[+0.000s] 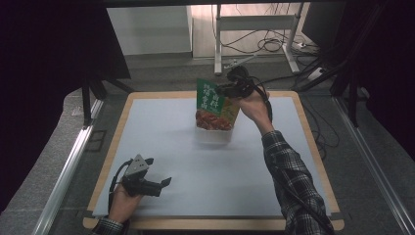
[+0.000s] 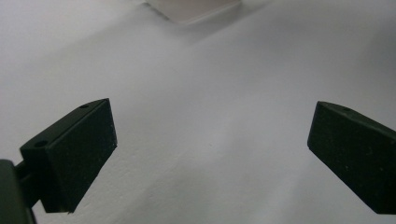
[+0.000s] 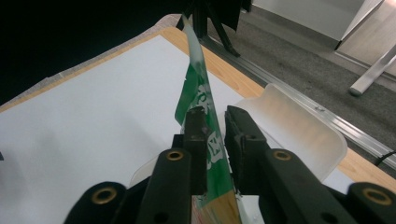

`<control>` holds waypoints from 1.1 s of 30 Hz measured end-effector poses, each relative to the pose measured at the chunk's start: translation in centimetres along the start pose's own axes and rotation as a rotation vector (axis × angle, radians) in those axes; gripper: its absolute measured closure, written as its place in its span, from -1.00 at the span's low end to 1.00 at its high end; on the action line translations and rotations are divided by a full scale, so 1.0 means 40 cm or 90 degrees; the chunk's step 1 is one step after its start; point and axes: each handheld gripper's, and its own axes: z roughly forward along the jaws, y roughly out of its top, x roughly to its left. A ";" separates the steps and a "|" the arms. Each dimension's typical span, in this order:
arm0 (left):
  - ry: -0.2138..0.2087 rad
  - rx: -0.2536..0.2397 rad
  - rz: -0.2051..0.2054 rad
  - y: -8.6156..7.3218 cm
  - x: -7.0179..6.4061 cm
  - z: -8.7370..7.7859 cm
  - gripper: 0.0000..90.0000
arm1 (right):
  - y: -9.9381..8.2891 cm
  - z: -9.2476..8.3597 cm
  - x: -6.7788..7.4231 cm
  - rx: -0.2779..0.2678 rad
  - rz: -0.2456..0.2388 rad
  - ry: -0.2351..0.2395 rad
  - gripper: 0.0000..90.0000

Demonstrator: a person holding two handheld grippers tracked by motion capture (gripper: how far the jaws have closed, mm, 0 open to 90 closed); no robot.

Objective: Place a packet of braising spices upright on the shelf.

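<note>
Wood-edged table under white mat, clear tray on it.

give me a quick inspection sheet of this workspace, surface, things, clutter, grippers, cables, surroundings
surface: pale sheet on a wooden table, nothing spilled on it that I can see
job's things: green and red food pouch held up by its top edge above a translucent plastic container
clutter: nothing seen
grippers: right gripper shut on the pouch's green top; left gripper open, resting low near the front left of the sheet
cables: a cable trails from each gripper; more lie loose on the floor beyond the table
surroundings: metal desk frame behind, dark stands and panels at both sides
</note>
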 end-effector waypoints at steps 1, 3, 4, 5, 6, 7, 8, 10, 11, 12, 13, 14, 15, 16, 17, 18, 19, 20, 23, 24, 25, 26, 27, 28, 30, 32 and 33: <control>0.000 0.000 0.001 0.000 0.000 0.000 -0.97 | 0.001 -0.001 0.000 -0.002 -0.002 -0.001 0.69; 0.000 0.000 0.001 0.000 0.000 0.000 -0.97 | 0.001 -0.003 0.000 -0.003 -0.001 -0.002 0.61; 0.000 0.000 0.001 0.000 0.000 0.000 -0.97 | 0.002 -0.006 -0.001 -0.006 -0.002 -0.003 0.57; 0.000 0.000 0.001 0.000 0.000 0.000 -0.97 | 0.002 -0.007 -0.001 -0.007 -0.002 -0.005 0.54; 0.000 0.000 0.000 0.000 0.000 0.000 -0.97 | 0.004 -0.010 -0.001 -0.009 -0.003 -0.005 0.52; 0.000 0.000 0.001 0.000 0.000 0.000 -0.97 | 0.005 -0.011 0.000 -0.009 -0.001 -0.006 0.48; 0.000 0.000 0.001 0.000 0.000 0.000 -0.97 | 0.006 -0.015 0.000 -0.011 -0.004 -0.006 0.43; 0.000 -0.001 0.000 0.001 0.000 -0.001 -0.97 | 0.008 -0.020 -0.001 -0.014 -0.008 -0.007 0.38; 0.000 0.000 0.001 0.001 0.000 0.000 -0.97 | 0.009 -0.022 0.000 -0.016 -0.008 -0.008 0.36; 0.000 0.000 0.001 0.000 0.000 0.000 -0.97 | 0.010 -0.026 -0.001 -0.018 -0.010 -0.009 0.31; 0.000 0.000 0.001 0.001 0.000 0.000 -0.97 | 0.010 -0.030 0.000 -0.020 -0.007 -0.009 0.25; 0.000 -0.001 0.001 0.001 0.000 0.000 -0.97 | 0.010 -0.032 -0.001 -0.023 -0.006 -0.010 0.19; 0.000 0.000 0.001 0.001 0.000 0.000 -0.97 | 0.010 -0.035 -0.003 -0.027 -0.007 -0.010 0.14; -0.001 0.000 0.001 0.001 -0.001 0.000 -0.97 | 0.009 -0.038 -0.004 -0.028 -0.006 -0.010 0.07; -0.001 0.000 0.001 0.001 -0.001 0.000 -0.97 | 0.009 -0.040 -0.005 -0.029 -0.002 -0.013 0.03; -0.001 0.001 0.001 0.001 -0.001 0.000 -0.97 | 0.007 -0.042 -0.008 -0.031 -0.001 -0.014 -0.03; -0.001 0.001 0.001 0.001 -0.001 0.000 -0.97 | 0.006 -0.044 -0.010 -0.032 0.002 -0.012 -0.08; -0.001 0.001 0.001 0.001 -0.001 0.000 -0.97 | 0.004 -0.045 -0.011 -0.032 0.007 -0.010 -0.11; -0.001 0.001 0.000 0.000 -0.001 0.001 -0.97 | -0.001 -0.051 -0.014 -0.036 0.010 -0.014 -0.26; -0.001 0.001 0.000 0.000 -0.001 0.001 -0.97 | -0.003 -0.053 -0.014 -0.035 0.014 -0.010 -0.31; -0.001 0.001 0.001 0.001 -0.001 0.001 -0.97 | -0.005 -0.054 -0.015 -0.034 0.011 -0.011 -0.36; -0.001 0.001 0.001 0.001 -0.001 0.001 -0.97 | -0.007 -0.055 -0.016 -0.033 0.008 -0.017 -0.42; -0.001 0.001 0.001 0.001 -0.001 0.001 -0.97 | -0.010 -0.058 -0.017 -0.032 0.007 -0.018 -0.46; -0.001 0.001 0.001 0.001 -0.001 0.001 -0.97 | -0.012 -0.059 -0.017 -0.033 0.008 -0.016 -0.50; -0.001 0.001 0.001 0.000 -0.001 0.001 -0.97 | -0.017 -0.063 -0.020 -0.034 0.008 -0.015 -0.57; -0.001 0.002 0.001 0.000 -0.001 0.001 -0.97 | -0.024 -0.068 -0.022 -0.037 0.010 -0.010 -0.62; 0.000 0.002 0.001 0.001 -0.002 0.001 -0.97 | -0.026 -0.070 -0.023 -0.039 0.010 -0.009 -0.64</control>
